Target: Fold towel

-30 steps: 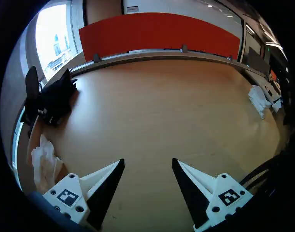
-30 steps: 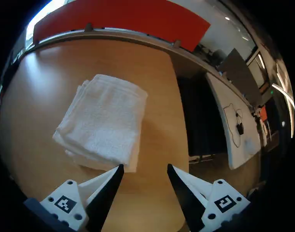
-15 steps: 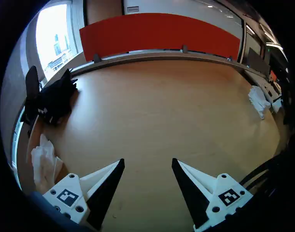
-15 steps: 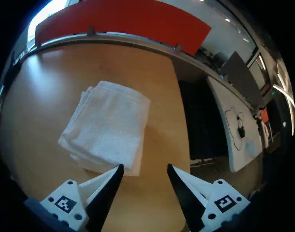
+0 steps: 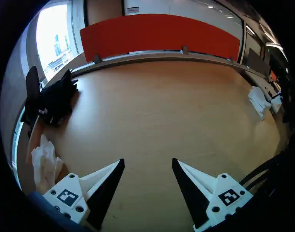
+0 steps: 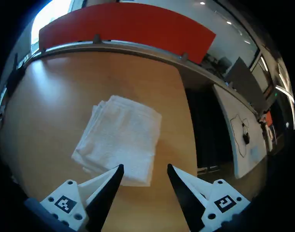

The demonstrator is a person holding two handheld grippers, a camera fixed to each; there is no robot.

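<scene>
Right gripper view: the towel, white, lies flat on the wooden table as a folded rectangle of several layers, their stacked edges showing along its left side. It sits near the table's right-hand edge as this view shows it. Its near edge lies just ahead of my right gripper, whose jaws stand wide apart with nothing between them. The tip of one finger overlaps the towel's near edge in the picture; I cannot tell whether it touches the cloth. Beyond the towel, a metal rail and a red panel run along the table's far edge. To the right, past a dark gap, stands a white desk carrying a thin cable.

Left gripper view: my left gripper is held over bare tabletop, its jaws also wide apart and holding nothing. A white cloth lies at the table's far right edge, well apart from the gripper. A dark bundle rests at the left edge, with crumpled white material nearer to me. The red panel closes the far side, with a bright window to its left.
</scene>
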